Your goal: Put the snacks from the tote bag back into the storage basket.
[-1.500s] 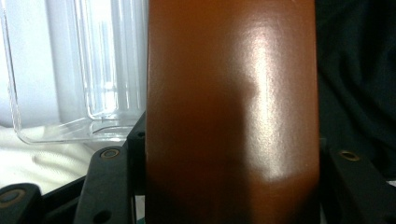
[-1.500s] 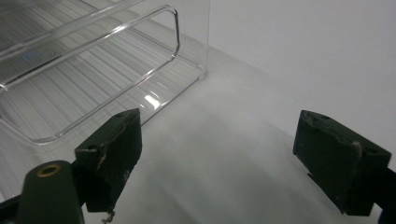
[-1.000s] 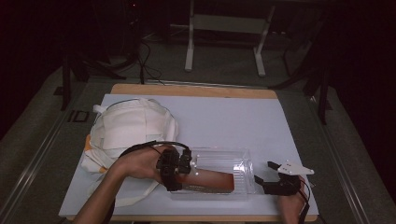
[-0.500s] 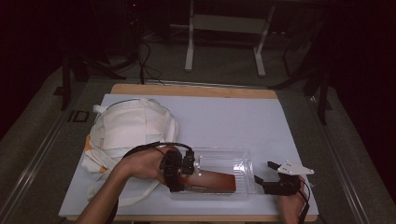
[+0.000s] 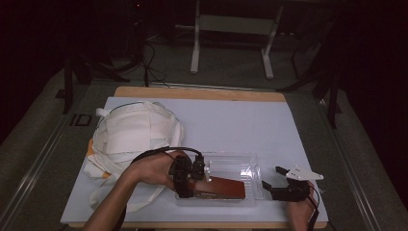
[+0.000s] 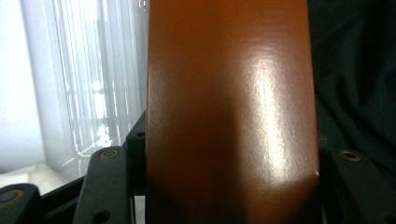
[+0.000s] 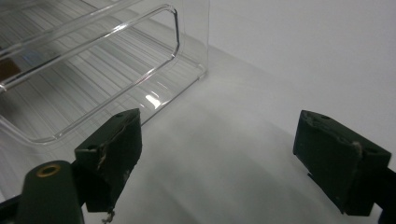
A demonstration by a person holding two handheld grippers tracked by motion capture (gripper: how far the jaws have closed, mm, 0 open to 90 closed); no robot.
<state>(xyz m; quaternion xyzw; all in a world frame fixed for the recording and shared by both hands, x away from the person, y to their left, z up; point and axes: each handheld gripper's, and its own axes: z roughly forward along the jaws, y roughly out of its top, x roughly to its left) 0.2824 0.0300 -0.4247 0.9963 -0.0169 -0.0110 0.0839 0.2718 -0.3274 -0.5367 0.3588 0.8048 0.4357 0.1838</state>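
Lowering a brown wallet into the clear tray, the left gripper clamps it while the right gripper waits beside with jaws wide; next, likely, release it flat inside.

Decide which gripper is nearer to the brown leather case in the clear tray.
Left. The left gripper is clamped on the brown case; the right gripper stands open outside the clear tray, beyond its far end.
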